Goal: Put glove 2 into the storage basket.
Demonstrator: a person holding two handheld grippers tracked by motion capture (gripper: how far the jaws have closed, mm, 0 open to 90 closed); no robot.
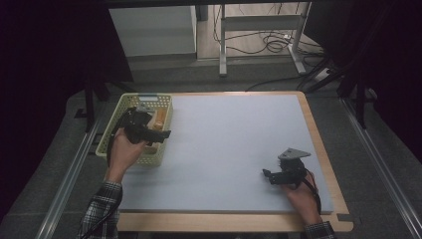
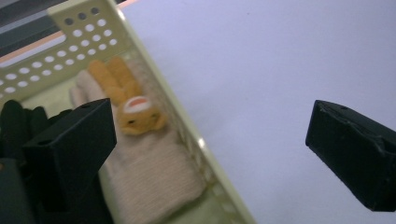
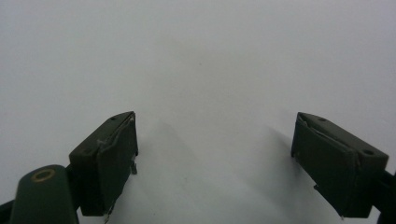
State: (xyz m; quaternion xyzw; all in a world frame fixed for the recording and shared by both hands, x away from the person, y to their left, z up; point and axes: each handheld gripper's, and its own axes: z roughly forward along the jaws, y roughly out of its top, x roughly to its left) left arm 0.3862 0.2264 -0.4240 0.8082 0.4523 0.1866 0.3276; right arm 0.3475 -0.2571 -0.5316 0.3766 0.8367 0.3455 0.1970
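The left tongs (image 2: pixel 210 154) are wide apart with nothing between them, and they hang over the near edge of a pale yellow basket (image 1: pixel 130 103) with holes in its walls. One jaw is above the inside of the basket and the other is above the bare surface (image 1: pixel 224 149). In the basket lies a small orange toy bunny (image 2: pixel 128 105) on top of a soft cream cloth (image 2: pixel 149 177), and something black sits beside them. The right tongs (image 3: pixel 215 154) are apart too, holding nothing, low over the grey surface at its right side, well apart from the basket.
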